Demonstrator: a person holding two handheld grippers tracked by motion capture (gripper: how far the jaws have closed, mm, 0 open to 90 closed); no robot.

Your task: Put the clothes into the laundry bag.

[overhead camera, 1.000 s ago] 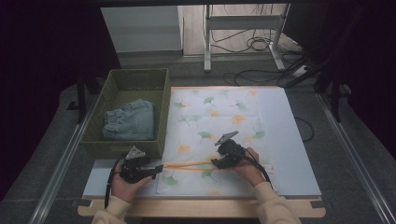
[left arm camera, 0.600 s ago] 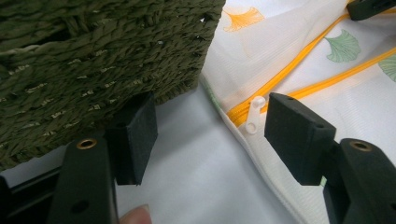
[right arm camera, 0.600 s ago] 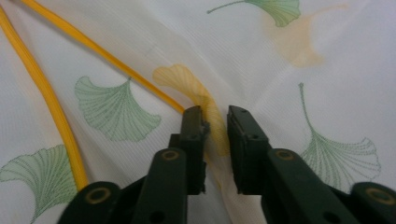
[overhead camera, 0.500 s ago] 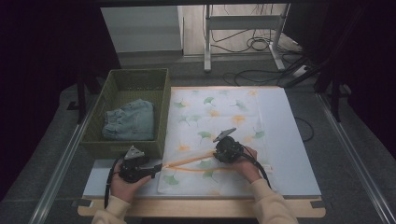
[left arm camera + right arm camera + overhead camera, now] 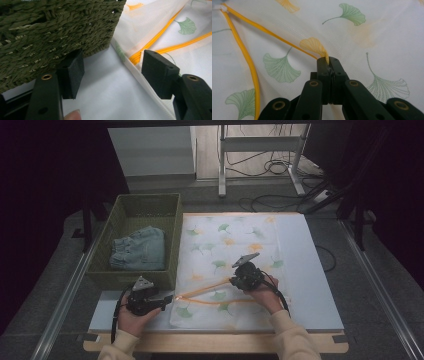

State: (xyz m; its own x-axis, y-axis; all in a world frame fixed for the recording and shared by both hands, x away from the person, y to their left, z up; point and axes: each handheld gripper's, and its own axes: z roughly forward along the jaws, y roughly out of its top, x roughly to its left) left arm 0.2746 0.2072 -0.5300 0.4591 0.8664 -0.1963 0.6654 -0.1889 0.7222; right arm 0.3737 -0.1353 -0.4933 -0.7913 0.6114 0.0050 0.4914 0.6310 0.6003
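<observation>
A white mesh bag [image 5: 225, 240] printed with ginkgo leaves lies flat on the table, with an orange zip edge [image 5: 205, 287] across its near end. My right gripper [image 5: 232, 281] has just been closing and is shut on the bag's fabric at that orange edge [image 5: 287, 41]; in the right gripper view its tips [image 5: 329, 60] pinch a fold of cloth. My left gripper [image 5: 167, 301] stands open at the bag's near left corner. In the left gripper view its jaws [image 5: 112, 72] straddle bare table, with the bag's corner [image 5: 175, 15] just right of them.
A green woven basket [image 5: 145, 205] holding a folded denim garment [image 5: 140, 250] stands left of the bag; its wall [image 5: 50, 30] is right beside my left jaw. The white board [image 5: 320, 285] ends at a wooden front edge. Cables lie on the floor beyond.
The right gripper has closed on the bag's orange edge. That edge now stands apart from the lower one in a narrow V. The left gripper has stayed put.
</observation>
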